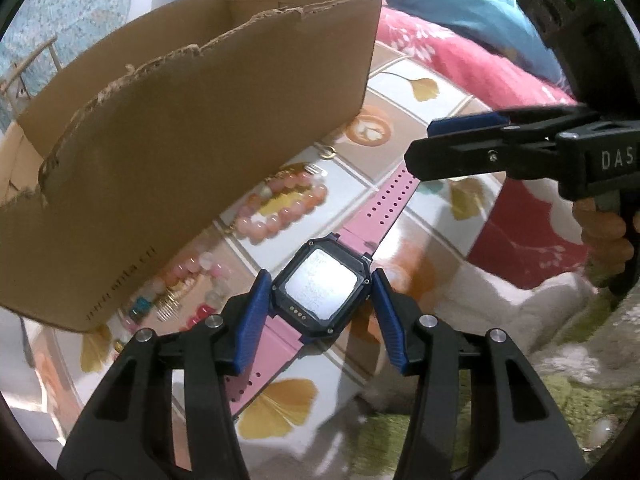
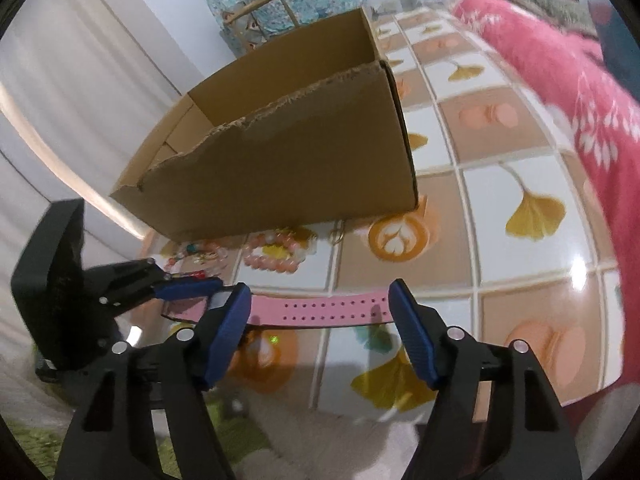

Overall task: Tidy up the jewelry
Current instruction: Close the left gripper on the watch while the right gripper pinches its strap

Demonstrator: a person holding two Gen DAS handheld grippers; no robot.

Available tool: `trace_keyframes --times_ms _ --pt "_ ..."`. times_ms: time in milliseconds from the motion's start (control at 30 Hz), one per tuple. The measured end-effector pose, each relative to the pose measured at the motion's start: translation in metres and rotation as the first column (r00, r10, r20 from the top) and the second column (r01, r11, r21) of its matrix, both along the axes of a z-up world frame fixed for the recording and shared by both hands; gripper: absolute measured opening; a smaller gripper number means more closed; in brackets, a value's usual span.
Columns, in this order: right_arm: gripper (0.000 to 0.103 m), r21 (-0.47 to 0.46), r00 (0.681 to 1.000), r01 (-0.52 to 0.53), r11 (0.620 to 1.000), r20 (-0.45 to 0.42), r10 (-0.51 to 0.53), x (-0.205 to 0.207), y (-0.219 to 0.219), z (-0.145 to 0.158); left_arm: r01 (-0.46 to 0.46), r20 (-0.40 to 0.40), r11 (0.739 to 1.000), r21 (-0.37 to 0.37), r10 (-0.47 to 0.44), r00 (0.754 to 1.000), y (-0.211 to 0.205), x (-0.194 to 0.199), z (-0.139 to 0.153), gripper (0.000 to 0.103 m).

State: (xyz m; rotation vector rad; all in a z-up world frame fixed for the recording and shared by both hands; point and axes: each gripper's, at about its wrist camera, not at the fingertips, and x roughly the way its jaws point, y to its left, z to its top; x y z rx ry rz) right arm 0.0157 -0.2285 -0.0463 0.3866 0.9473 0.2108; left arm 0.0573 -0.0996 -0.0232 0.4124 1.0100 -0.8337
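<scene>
A watch point(image 1: 320, 290) with a dark square case and a pink strap point(image 2: 320, 308) lies across the patterned tablecloth point(image 2: 520, 152). My left gripper point(image 1: 320, 280) is shut on the case, a blue pad against each side. In the right wrist view the left gripper point(image 2: 200, 286) shows side-on over the case. My right gripper point(image 2: 319, 286) stands open over the strap, which runs lengthwise between its fingers without being pressed. It also shows from the left wrist camera as the right gripper point(image 1: 420, 148) above the strap's far end.
A torn cardboard box point(image 1: 200, 120) point(image 2: 300, 160) stands open just behind the watch. Pink bead bracelets point(image 1: 284, 204) point(image 2: 272, 258), more beaded pieces point(image 1: 180, 292) and a small gold ring point(image 1: 328, 152) lie at its foot. A red blanket point(image 2: 560, 92) borders the cloth.
</scene>
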Motion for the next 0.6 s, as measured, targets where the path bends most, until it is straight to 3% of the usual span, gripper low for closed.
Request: trace_keyframes --times_ms 133,233,333,433,600 --pt "0.059 0.202 0.997 0.003 0.979 -0.071 0.011 -0.006 -0.011 -0.008 -0.037 -0.078 0.998 -0.057 0.032 0.996 0.011 0.003 -0.003 0.049" --pt "0.058 0.386 0.989 0.032 0.922 -0.145 0.026 -0.006 -0.017 -0.022 -0.068 -0.146 0.99 -0.122 0.05 0.988 0.017 0.011 -0.006 0.049" --pt "0.058 0.496 0.98 0.037 0.867 -0.189 0.066 0.0 -0.014 -0.032 -0.095 -0.227 0.976 -0.197 0.049 0.973 0.027 0.02 -0.009 0.049" --pt "0.058 0.522 0.969 0.052 0.851 -0.234 0.084 0.008 -0.008 -0.04 -0.105 -0.279 0.96 -0.258 0.03 0.96 0.038 0.027 -0.011 0.049" --pt "0.058 0.573 0.945 0.106 0.812 -0.313 0.097 0.013 -0.002 -0.056 -0.083 -0.287 0.953 -0.293 -0.005 0.958 0.043 0.029 -0.012 0.049"
